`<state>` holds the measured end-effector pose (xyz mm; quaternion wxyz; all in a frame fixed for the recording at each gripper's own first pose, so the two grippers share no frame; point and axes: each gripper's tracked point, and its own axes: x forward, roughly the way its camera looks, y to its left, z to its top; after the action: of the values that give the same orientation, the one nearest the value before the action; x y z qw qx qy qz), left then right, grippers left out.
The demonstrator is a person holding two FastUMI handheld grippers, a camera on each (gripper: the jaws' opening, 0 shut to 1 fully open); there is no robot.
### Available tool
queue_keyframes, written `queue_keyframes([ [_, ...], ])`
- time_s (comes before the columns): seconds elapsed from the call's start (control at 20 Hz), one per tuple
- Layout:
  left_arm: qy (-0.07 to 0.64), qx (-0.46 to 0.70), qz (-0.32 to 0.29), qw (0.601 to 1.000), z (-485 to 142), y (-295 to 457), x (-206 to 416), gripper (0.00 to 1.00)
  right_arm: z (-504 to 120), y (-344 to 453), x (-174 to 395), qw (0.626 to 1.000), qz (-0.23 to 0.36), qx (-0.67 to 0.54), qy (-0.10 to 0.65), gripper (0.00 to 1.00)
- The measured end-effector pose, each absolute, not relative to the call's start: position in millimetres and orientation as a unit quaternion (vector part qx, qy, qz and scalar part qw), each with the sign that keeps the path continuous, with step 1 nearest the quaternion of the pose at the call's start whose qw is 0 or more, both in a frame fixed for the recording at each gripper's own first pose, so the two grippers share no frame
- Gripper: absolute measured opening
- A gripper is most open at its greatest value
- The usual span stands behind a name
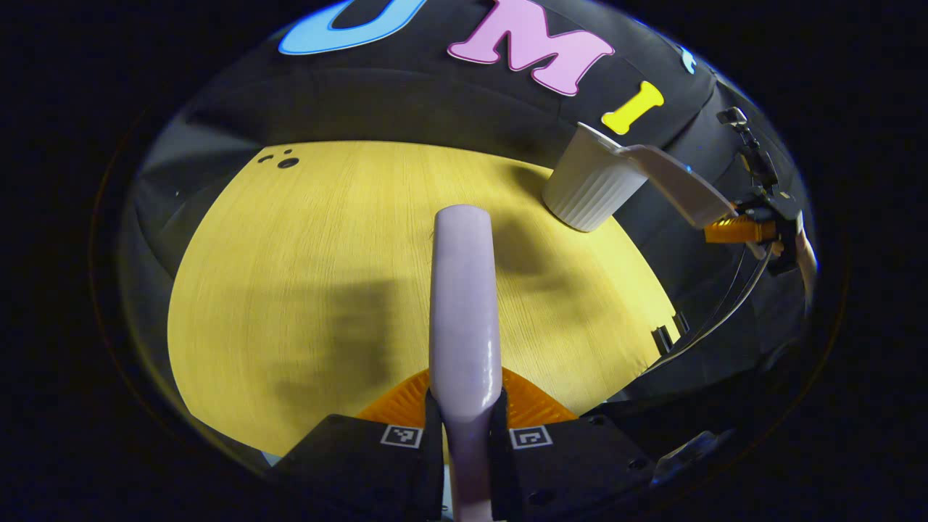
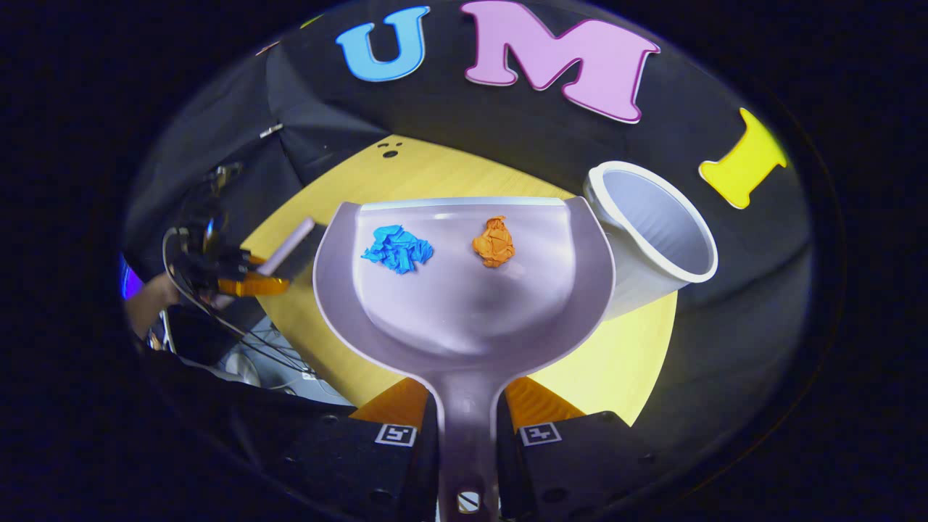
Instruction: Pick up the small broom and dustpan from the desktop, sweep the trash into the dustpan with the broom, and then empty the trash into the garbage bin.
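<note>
The right gripper (image 2: 467,435) clamped the dustpan (image 2: 464,290) handle, holding the pan raised, its lip beside the garbage bin (image 2: 652,239), blue scrap (image 2: 397,249) and orange scrap (image 2: 494,242) inside. The left gripper (image 1: 465,428) gripped the broom (image 1: 464,290) above the counter (image 1: 290,290).

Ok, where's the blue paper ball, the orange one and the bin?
Blue paper ball (image 2: 396,249), right gripper view, its crumpled middle.
Orange paper ball (image 2: 494,242), right gripper view, its middle.
Bin (image 2: 656,230), right gripper view, its inner wall.

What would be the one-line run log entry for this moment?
left tool: shut on broom handle | right tool: shut on dustpan | load: blue scrap, orange scrap | bin: beside dustpan, not yet emptied
</note>
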<state>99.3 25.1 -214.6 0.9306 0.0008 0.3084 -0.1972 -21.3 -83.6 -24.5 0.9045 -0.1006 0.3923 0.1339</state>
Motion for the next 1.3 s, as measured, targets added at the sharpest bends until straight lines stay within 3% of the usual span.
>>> queue_keyframes([
  [0.15,0.311,-0.025,-0.184,0.932,-232.0,34.2,93.4,0.29,12.9,-110.0,-6.8,0.913,0.113,-0.076,0.385,0.32],
  [0.2,0.312,-0.030,-0.182,0.932,-235.0,36.1,91.4,0.29,23.9,-122.8,-1.1,0.916,0.102,-0.066,0.382,0.36],
  [0.3,0.313,-0.034,-0.177,0.933,-238.5,40.8,88.7,0.29,40.4,-149.9,16.3,0.924,0.071,-0.041,0.374,0.32],
  [0.4,0.309,-0.033,-0.170,0.935,-238.0,47.5,87.8,0.29,53.3,-173.9,35.5,0.931,0.042,-0.011,0.362,0.36],
  [0.5,0.308,-0.040,-0.163,0.936,-236.1,54.2,88.9,0.28,56.4,-203.2,53.9,0.935,0.015,0.005,0.354,0.32],
  [0.65,0.308,-0.049,-0.155,0.938,-234.5,61.8,92.8,0.29,46.5,-249.7,83.4,0.934,-0.039,0.009,0.356,0.41],
  [0.8,0.308,-0.054,-0.151,0.938,-233.0,64.8,96.7,0.29,32.3,-277.4,106.3,0.929,-0.076,0.026,0.360,0.36],
  [0.9,0.310,-0.056,-0.149,0.937,-233.8,64.6,99.6,0.29,22.2,-288.9,115.4,0.929,-0.099,0.009,0.357,0.41],
  [1.15,0.321,-0.054,-0.149,0.934,-236.7,61.0,101.5,0.29,27.4,-321.9,127.8,0.925,-0.160,-0.138,0.317,0.31],
  [1.2,0.321,-0.050,-0.151,0.934,-235.1,59.7,102.7,0.29,28.6,-322.8,127.4,0.923,-0.167,-0.155,0.310,0.36],
  [1.3,0.320,-0.042,-0.152,0.934,-232.0,58.6,103.1,0.29,29.6,-329.5,128.0,0.913,-0.186,-0.202,0.301,0.36],
])
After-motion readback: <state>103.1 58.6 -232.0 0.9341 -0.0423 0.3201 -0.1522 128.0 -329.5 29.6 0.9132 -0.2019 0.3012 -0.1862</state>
